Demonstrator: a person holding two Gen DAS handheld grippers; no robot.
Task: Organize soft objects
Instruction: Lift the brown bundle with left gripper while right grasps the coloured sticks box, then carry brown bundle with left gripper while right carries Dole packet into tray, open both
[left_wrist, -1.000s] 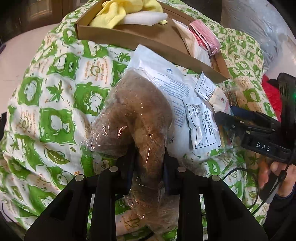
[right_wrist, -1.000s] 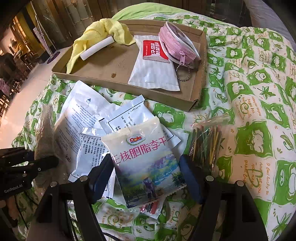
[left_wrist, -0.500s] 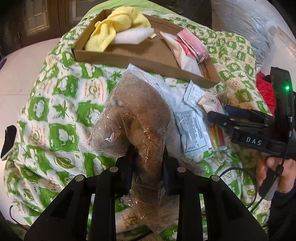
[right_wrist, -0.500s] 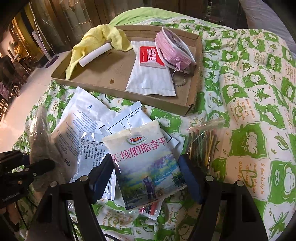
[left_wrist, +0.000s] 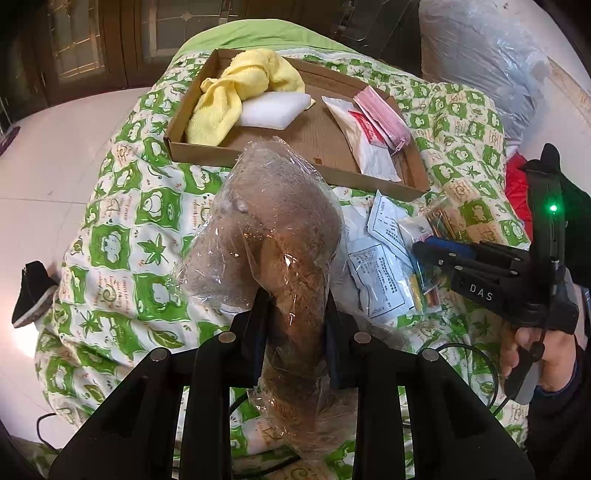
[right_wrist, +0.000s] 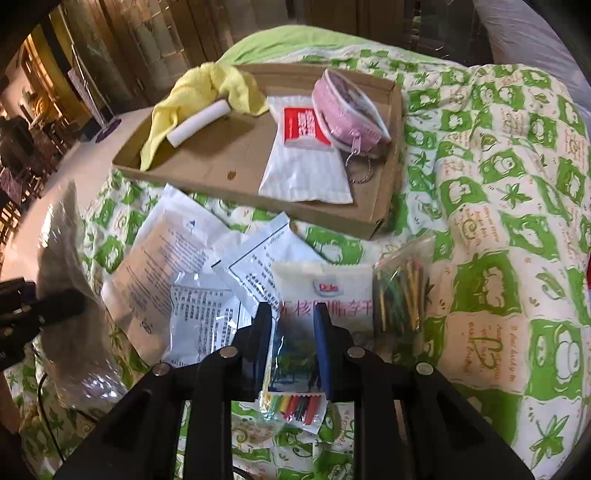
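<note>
Bed: green-and-white patterned quilt (right_wrist: 517, 184) spread over a bed, with pale floor and dark wooden panelling beyond it.
Cardboard tray: shallow brown tray (right_wrist: 229, 166) lying on the quilt toward the far side.
Inside the tray: yellow cloth (right_wrist: 199, 92) at the left end with a white foam roll (right_wrist: 197, 123) lying against it; a white packet with a red label (right_wrist: 304, 162) and a pink zip pouch (right_wrist: 347, 110) at the right end, the pouch overlapping the packet's top corner.
Left claw: left claw (left_wrist: 295, 317) clamped on a brown plush toy in a clear plastic bag (left_wrist: 273, 240); the bagged toy sticks up between the fingers and is held above the quilt, in front of the tray's near wall.
Right claw: right claw (right_wrist: 293, 350) has just been closing and now pinches the lower part of a Dole snack packet (right_wrist: 325, 295), which buckles between the pads while lying on the pile.
Loose pile: white printed sachets (right_wrist: 177, 258) overlapping each other on the quilt just in front of the tray; a clear bag of coloured sticks (right_wrist: 400, 295) touching the snack packet's right edge; a small packet of coloured pieces (right_wrist: 295, 404) showing under the right claw.
Person: a hand (left_wrist: 535, 354) grips the right claw's handle at the right edge of the left wrist view.
Floor: a dark shoe (left_wrist: 31, 291) beside the bed on the left.
</note>
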